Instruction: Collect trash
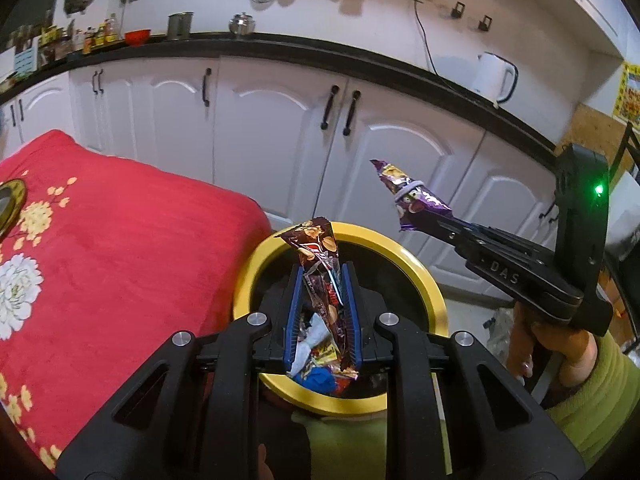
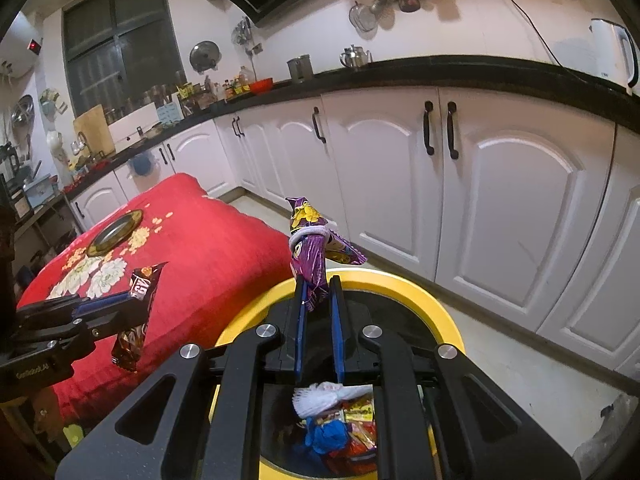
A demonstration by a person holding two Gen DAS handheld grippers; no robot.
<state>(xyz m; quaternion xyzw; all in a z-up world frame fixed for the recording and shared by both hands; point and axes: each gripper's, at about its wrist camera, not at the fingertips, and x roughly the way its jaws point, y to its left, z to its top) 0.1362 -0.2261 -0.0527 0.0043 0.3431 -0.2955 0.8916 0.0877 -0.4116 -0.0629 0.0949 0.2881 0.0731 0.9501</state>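
Left hand-held gripper (image 1: 322, 276): clamped on brown wrapper (image 1: 316, 256), above yellow-rimmed bin (image 1: 434, 300).
Right hand-held gripper (image 2: 318, 284): clamped on purple wrapper (image 2: 310, 244), over the same bin.

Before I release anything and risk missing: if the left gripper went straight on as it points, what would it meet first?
Probably the far inner wall of the yellow-rimmed bin, past the brown wrapper the left gripper holds; depth is unclear.

A brown snack wrapper (image 1: 320, 264) printed with peanuts and a purple wrapper (image 1: 416, 196) with yellow print sit above a yellow-rimmed black bin (image 1: 434, 292), beside a red cloth (image 1: 132, 248) patterned with white and yellow flowers, before white cabinets (image 1: 272, 148).
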